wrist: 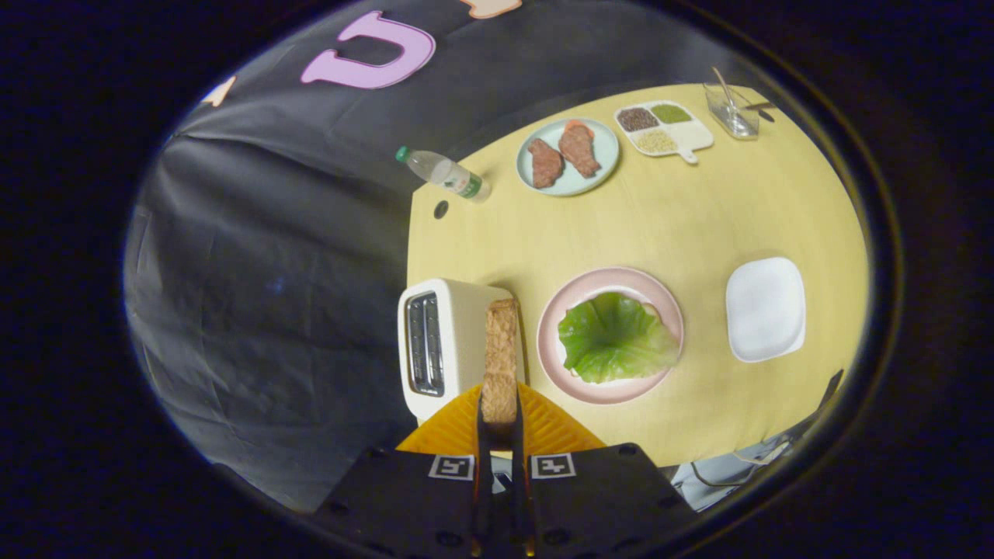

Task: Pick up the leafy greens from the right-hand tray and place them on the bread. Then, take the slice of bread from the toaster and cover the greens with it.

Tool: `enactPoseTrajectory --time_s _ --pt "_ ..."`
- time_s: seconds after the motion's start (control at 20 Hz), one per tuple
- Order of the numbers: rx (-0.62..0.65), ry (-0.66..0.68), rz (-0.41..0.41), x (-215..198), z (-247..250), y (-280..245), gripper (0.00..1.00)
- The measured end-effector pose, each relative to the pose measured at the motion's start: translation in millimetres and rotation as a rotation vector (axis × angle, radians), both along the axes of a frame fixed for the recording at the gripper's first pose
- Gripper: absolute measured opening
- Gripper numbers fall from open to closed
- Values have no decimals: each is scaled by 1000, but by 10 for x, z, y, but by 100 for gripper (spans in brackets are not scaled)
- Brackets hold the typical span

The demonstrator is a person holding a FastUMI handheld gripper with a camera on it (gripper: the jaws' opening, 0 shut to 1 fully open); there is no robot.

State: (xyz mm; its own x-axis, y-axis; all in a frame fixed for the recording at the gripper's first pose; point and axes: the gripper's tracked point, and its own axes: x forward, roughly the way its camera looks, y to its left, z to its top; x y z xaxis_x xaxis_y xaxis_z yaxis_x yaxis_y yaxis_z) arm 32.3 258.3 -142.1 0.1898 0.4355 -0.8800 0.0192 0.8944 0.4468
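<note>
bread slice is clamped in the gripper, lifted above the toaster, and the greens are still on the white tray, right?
Not quite: the gripper view shows the leafy greens lying on the pink plate, not on the white tray. The bread slice is clamped in the gripper, above the toaster.

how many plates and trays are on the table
4. A pink round plate under the green lettuce leaf, ahead of the gripper; an empty white square tray beside it; a pale blue plate of meat and a white divided tray beyond.
</note>
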Motion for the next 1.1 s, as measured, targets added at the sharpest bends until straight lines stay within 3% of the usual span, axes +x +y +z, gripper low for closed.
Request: enactPoseTrajectory --time_s 0.45,0.75,1.1 --pt "58 50 27 216 -983 -273 12" --pt "-7 80 57 292 -1366 -524 12" --pt "-196 25 127 263 -1663 -803 13"
